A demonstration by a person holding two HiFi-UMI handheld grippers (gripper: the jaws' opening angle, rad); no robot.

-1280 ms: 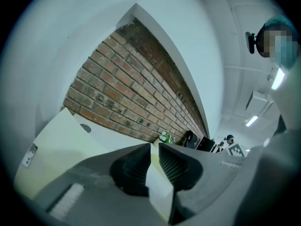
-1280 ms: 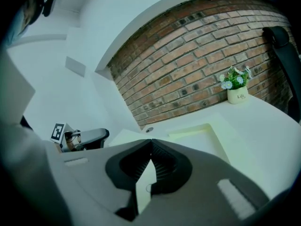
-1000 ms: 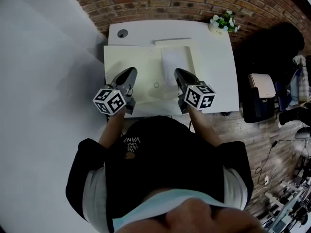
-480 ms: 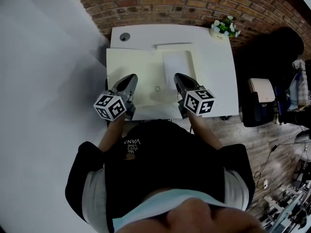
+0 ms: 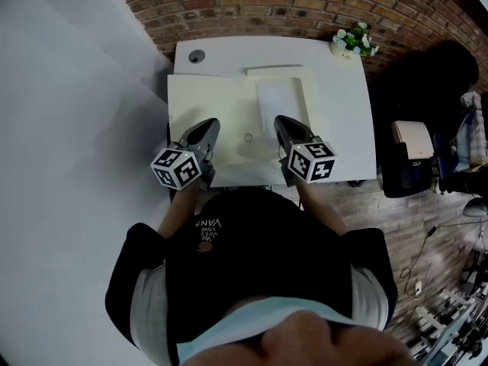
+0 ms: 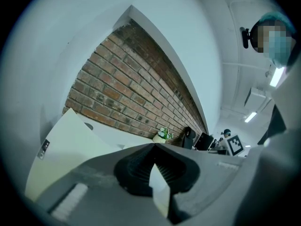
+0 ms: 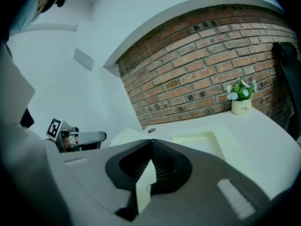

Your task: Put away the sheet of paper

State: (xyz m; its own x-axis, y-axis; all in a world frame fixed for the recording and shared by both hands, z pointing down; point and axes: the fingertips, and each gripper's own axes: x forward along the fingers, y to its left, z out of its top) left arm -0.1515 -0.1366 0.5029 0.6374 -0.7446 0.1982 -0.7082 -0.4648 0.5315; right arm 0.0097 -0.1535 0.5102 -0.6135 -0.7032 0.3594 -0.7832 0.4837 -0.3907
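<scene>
A large cream sheet of paper (image 5: 221, 105) lies across the left and middle of the white desk (image 5: 339, 128). My left gripper (image 5: 209, 125) is shut on the sheet's near edge at the left, and a sliver of paper (image 6: 159, 180) shows between its jaws. My right gripper (image 5: 280, 122) is shut on the same near edge further right, with paper (image 7: 146, 185) pinched between its pads. In the left gripper view the sheet (image 6: 66, 145) spreads away to the left. A paler rectangular tray or folder (image 5: 279, 104) sits on the sheet's far right part.
A small pot of flowers (image 5: 350, 36) stands at the desk's back right corner, against the brick wall (image 5: 290, 6). A round cable hole (image 5: 197, 54) is at the back left. A white wall runs along the left; dark furniture (image 5: 415, 90) stands to the right.
</scene>
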